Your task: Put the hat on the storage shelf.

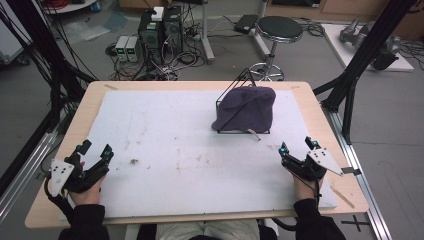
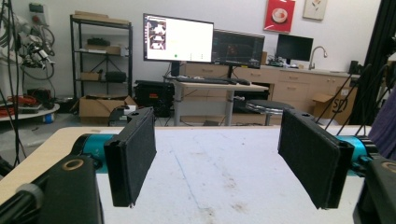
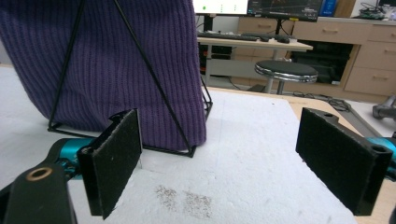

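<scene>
Item, opening step: you are resting both hand-held grippers, left (image 1: 95, 154) and right (image 1: 298, 147), wide and empty on the surface (image 1: 165, 150), with the purple knit hat (image 1: 246, 109) draped over its wire stand (image 1: 235, 87) just beyond the right one, awaiting your reach and grasp.

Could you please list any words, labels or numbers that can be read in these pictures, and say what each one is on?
None reads clearly.
Cardboard box by the cabinets: large dark letters, perhaps "SD", cut off and uncertain.
Left monitor: screen text too small to read.
Dark middle monitor: blurred.
Red poster on the wall: a round picture, no legible words.
Purple knit hat on the wire stand: no label visible.
</scene>
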{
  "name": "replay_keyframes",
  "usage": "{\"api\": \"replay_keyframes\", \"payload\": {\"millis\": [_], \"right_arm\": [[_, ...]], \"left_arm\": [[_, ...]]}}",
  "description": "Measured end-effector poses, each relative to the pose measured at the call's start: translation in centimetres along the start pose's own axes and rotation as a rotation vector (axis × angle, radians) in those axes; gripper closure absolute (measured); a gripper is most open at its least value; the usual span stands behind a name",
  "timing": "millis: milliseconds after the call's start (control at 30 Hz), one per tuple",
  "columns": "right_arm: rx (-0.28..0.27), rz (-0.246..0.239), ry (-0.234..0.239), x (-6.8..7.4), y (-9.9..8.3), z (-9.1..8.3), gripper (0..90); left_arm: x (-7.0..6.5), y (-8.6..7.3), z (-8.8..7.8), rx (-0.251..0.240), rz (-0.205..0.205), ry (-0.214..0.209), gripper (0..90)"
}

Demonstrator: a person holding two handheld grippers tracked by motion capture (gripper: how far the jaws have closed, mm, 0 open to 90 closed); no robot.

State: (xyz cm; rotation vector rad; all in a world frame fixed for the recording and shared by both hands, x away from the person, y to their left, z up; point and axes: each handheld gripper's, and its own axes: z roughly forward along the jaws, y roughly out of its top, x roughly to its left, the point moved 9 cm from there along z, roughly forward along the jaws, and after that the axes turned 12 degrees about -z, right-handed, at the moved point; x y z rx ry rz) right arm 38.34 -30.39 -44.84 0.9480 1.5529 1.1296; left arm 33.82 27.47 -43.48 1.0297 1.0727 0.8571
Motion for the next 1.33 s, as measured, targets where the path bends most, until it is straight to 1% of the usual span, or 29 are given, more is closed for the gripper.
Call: {"api": "replay_keyframes", "payload": {"millis": [100, 333, 733, 900, 933, 967, 1100, 1333], "right_arm": [[-0.006, -0.002, 0.004, 0.13, 0.17, 0.01, 13.6], [-0.005, -0.022, 0.021, 0.54, 0.24, 0.21, 13.6], [-0.004, -0.013, 0.031, 0.60, 0.22, 0.19, 13.6], [-0.003, -0.013, 0.035, 0.63, 0.20, 0.24, 13.6], [-0.005, -0.015, 0.039, 0.64, 0.21, 0.28, 13.6], [0.003, -0.016, 0.042, 0.69, 0.10, 0.28, 13.6], [0.006, -0.012, 0.047, 0.78, 0.06, 0.30, 13.5], [0.005, -0.017, 0.049, 0.74, 0.04, 0.37, 13.5]], "left_arm": [[-0.20, -0.09, -0.06, 0.007, 0.008, -0.004, 27.8], [-0.07, -0.08, -0.18, 0.004, 0.000, 0.001, 27.8], [-0.07, -0.21, -0.12, 0.009, -0.010, -0.004, 27.9], [-0.03, -0.24, -0.11, 0.011, -0.012, -0.006, 27.9], [-0.05, -0.29, -0.09, 0.012, -0.018, -0.008, 27.9], [-0.04, -0.30, -0.09, 0.013, -0.019, -0.007, 27.9], [-0.01, -0.36, -0.08, 0.017, -0.020, -0.008, 27.9], [-0.02, -0.41, -0.05, 0.019, -0.022, -0.011, 27.9]]}}
